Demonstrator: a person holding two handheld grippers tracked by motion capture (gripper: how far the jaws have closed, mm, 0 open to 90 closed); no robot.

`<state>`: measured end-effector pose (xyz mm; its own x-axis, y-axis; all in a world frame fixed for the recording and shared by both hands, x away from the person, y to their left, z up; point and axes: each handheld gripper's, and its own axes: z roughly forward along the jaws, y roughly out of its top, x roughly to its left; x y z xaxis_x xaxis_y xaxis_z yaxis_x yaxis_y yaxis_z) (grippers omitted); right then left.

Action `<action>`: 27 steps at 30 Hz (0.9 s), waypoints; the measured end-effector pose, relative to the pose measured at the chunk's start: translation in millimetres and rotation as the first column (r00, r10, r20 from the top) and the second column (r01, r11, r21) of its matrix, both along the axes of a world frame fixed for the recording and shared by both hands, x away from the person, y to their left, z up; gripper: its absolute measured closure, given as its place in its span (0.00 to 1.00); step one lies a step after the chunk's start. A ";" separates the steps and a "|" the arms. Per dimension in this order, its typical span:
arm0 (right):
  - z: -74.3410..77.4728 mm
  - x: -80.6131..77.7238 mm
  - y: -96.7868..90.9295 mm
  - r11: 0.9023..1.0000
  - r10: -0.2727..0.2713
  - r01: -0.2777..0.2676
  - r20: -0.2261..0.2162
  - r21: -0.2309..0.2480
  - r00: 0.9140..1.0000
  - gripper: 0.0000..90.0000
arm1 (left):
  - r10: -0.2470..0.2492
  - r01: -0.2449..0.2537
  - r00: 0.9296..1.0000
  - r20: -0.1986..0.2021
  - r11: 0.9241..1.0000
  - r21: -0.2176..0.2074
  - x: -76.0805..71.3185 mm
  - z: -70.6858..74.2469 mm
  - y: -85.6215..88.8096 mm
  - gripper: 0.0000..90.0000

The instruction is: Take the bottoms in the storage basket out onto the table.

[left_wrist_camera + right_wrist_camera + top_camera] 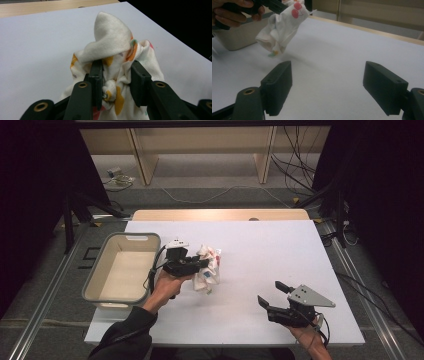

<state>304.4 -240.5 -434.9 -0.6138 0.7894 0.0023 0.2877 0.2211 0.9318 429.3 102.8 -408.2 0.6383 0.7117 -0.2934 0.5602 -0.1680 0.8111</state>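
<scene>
A bunched white cloth [209, 268] with red, orange and green prints hangs off the white table, lifted clear of it. My left gripper [200, 264] is shut on the cloth; in the left gripper view the cloth [112, 47] bulges up between and over the two black jaws, which pinch a fold of it at the gripper [116, 82]. From the right gripper view the cloth [283, 27] dangles at the upper left under the other hand. My right gripper [269, 293] rests low near the table's front right, open, nothing between the jaws of this gripper [328, 87].
A grey tub [95, 275] with a pale inside stands at the table's left edge, just left of my left hand; its wall [239, 36] sits behind the cloth. A wooden strip [220, 214] runs along the table's far edge. Cables lie on the floor beyond.
</scene>
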 end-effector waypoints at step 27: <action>-0.7 0.3 0.4 1.000 -0.002 0.002 -0.009 -0.002 1.000 0.27 | 0.008 -0.007 0.999 -0.033 0.999 0.047 8.0 -21.2 -13.4 0.70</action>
<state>304.7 -240.1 -435.6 -0.6122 0.7907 0.0060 0.2968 0.2227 0.9286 437.3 89.3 -429.5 0.6233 0.7300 -0.2805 0.5879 -0.2009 0.7836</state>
